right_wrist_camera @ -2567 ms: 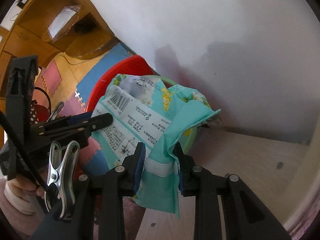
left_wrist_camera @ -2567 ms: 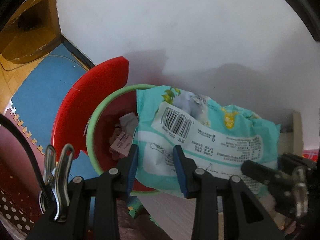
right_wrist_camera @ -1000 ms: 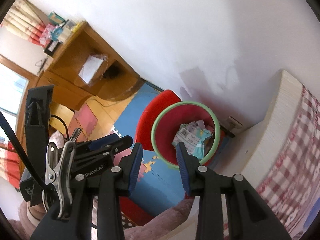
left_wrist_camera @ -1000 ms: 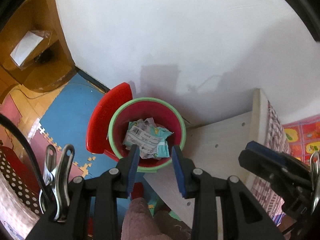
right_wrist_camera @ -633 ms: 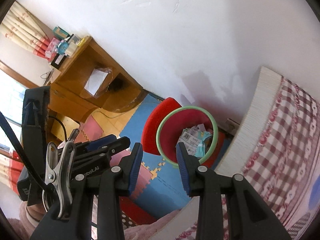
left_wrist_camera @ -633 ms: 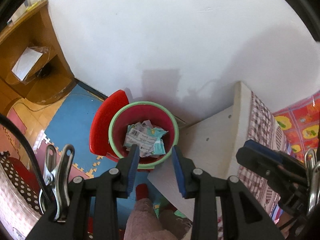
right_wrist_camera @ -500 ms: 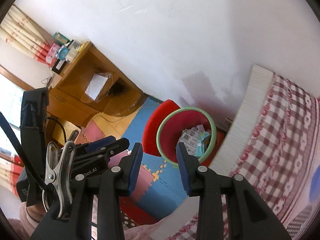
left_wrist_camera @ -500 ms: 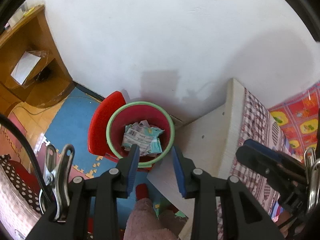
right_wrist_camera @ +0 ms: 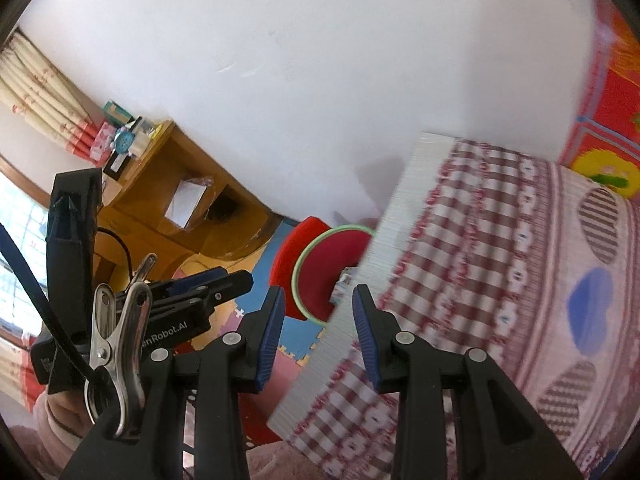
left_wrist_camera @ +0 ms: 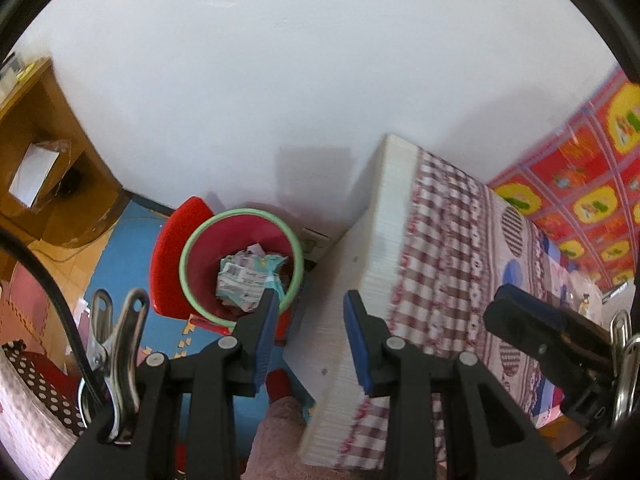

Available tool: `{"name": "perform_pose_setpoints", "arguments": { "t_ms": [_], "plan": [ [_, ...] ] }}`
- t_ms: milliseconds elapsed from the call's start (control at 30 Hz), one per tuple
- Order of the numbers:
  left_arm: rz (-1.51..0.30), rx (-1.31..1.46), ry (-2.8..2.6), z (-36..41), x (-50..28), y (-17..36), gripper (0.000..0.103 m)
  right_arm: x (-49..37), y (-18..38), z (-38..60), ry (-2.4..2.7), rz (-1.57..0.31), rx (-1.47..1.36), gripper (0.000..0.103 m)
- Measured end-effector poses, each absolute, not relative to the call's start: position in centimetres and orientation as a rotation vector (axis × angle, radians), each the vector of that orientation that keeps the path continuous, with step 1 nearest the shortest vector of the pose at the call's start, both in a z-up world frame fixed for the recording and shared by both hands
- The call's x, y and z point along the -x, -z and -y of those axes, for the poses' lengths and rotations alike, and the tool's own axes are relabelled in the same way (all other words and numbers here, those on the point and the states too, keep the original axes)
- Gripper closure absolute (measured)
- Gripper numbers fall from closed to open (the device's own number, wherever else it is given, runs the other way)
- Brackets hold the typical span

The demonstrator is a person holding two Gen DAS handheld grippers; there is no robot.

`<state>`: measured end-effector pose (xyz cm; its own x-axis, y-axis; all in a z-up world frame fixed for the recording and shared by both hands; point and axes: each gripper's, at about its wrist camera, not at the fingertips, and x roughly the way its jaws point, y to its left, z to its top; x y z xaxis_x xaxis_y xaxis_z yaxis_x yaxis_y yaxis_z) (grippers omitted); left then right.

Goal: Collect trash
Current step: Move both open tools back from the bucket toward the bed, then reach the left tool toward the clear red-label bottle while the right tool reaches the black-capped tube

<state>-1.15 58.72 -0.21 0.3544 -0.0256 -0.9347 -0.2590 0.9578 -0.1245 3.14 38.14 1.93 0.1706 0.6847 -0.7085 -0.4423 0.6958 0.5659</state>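
A red bin with a green rim [left_wrist_camera: 188, 276] stands on the floor against the white wall, seen from high above in the left wrist view. A crumpled teal and white wrapper [left_wrist_camera: 248, 276] lies inside it on other paper scraps. My left gripper [left_wrist_camera: 310, 304] hangs open well above the bin's right edge, nothing between its blue pads. In the right wrist view the bin [right_wrist_camera: 320, 276] is partly hidden behind the bed's edge. My right gripper [right_wrist_camera: 318, 300] is open and empty too. The left gripper's body [right_wrist_camera: 192, 300] shows at the left.
A bed with a red and white checked cover [left_wrist_camera: 460, 264] fills the right side, its pale frame [left_wrist_camera: 352, 280] beside the bin. A red chair seat [left_wrist_camera: 172, 248] stands left of the bin on blue floor mats [left_wrist_camera: 124, 256]. A wooden desk [right_wrist_camera: 172, 184] stands at the left wall.
Both grippers have risen and drawn back from the bin, which now looks smaller and lower. The checked bed has come into view at the right. The wrapper stays in the bin.
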Motion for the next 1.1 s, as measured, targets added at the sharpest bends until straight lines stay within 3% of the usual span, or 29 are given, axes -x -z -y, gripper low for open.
{"name": "perform_pose_setpoints", "arguments": {
  "t_ms": [1100],
  "plan": [
    [-1.185, 0.092, 0.113, -31.4, 3.6, -1.9, 0.069, 3.9, 0.0, -10.2, -0.570, -1.077, -0.409, 0.067]
  ]
}}
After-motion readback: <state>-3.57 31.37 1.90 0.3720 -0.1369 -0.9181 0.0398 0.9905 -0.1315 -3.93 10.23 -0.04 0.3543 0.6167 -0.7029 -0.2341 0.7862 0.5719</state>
